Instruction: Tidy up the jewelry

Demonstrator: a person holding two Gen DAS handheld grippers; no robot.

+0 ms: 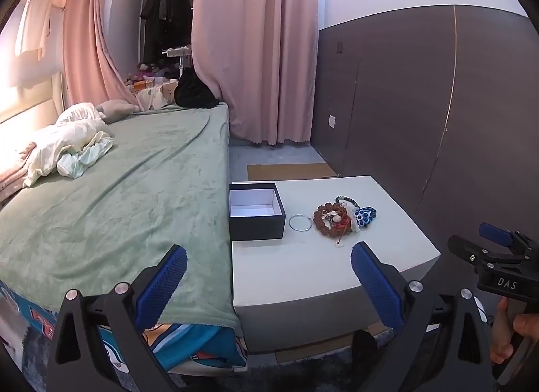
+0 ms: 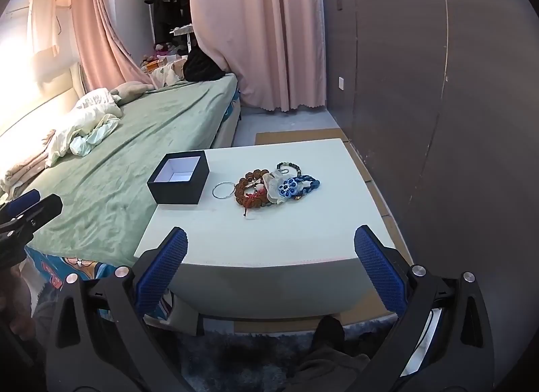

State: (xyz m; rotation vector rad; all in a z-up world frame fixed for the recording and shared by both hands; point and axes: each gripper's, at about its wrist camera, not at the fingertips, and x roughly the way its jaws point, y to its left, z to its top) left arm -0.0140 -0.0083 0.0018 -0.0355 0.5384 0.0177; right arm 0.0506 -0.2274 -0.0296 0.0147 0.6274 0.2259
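jewelry (image 2: 269, 186) lies heaped on the white desk (image 2: 269, 240) right of the empty black box (image 2: 178, 186), both tongs (image 1: 269, 277) (image 2: 271, 264) gaping empty, so best pinch the loose silver ring (image 2: 223, 190) first.

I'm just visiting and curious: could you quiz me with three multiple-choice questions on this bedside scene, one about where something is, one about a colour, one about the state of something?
1. Where does the silver ring lie?
A. Inside the box
B. On the white table, between the box and the bead pile
C. On the bed

2. What colour is the blanket on the bed?
A. Green
B. Red
C. Black

3. How is the black box?
A. Shut with a lid
B. Open and empty
C. Open and full of beads

Answers: B, the ring sits beside the box, before the brown bead bracelet; A, the cover is pale green; B, its white inside shows bare.
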